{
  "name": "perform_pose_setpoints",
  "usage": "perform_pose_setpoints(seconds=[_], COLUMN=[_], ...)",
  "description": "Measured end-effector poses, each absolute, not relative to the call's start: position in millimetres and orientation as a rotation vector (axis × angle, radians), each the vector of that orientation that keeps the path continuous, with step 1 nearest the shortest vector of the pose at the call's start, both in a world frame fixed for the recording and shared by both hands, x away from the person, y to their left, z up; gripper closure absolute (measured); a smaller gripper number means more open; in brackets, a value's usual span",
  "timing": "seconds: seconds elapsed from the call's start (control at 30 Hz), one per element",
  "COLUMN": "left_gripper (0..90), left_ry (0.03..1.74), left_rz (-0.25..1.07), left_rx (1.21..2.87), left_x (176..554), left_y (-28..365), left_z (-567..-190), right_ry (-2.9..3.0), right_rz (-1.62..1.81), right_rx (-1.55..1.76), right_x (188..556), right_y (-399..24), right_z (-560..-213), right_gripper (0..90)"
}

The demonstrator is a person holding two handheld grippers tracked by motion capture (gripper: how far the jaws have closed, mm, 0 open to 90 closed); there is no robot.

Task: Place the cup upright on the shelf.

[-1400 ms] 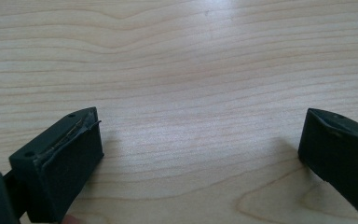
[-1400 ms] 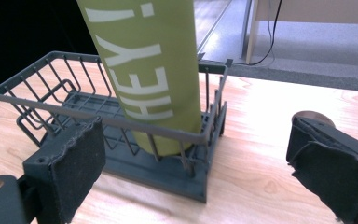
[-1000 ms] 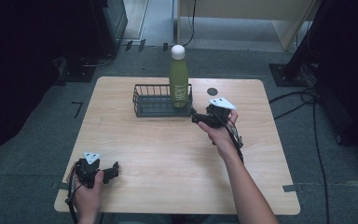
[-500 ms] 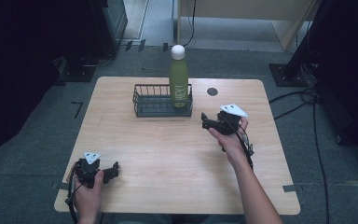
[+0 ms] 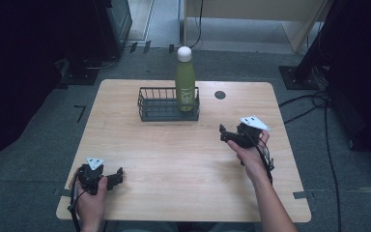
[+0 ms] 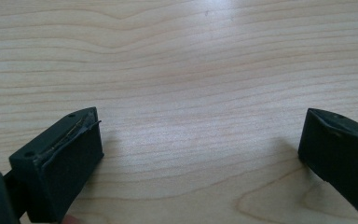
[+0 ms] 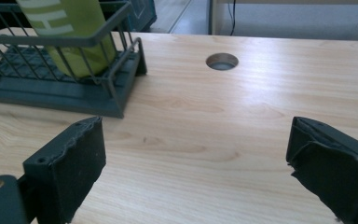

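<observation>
Right claw [image 5: 224,134] spread, jaws just widened, nothing between them; green bottle [image 5: 185,85] upright in wire basket [image 5: 160,107] ahead-left. Left claw [image 5: 118,176] spread over bare tabletop [image 5: 174,150].

Green bottle [image 5: 185,87]: white vertical lettering, reads "HEY!".

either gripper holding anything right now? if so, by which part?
Nothing is held. The right gripper and the left gripper are open over bare table; the bottle stands in the basket.
</observation>
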State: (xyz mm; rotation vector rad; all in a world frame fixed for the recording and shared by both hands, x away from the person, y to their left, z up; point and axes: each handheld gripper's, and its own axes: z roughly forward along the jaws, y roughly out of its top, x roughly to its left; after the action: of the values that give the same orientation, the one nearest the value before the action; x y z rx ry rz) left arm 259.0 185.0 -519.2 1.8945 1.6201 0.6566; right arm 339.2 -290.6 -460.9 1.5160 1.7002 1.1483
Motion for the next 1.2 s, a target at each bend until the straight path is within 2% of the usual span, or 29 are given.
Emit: perform_pose_setpoints(seconds=[1.2], left_gripper=[0.0], left_ry=[1.617], left_rz=[0.655], left_rx=[1.901], left_x=[258.9], left_y=[185.1], left_z=[-519.0], right_ry=[1.591], right_rz=[1.034], right_rx=[1.692], right_x=[274.1], right_y=[-379.4], right_z=[-495.4], right_gripper=[2.6])
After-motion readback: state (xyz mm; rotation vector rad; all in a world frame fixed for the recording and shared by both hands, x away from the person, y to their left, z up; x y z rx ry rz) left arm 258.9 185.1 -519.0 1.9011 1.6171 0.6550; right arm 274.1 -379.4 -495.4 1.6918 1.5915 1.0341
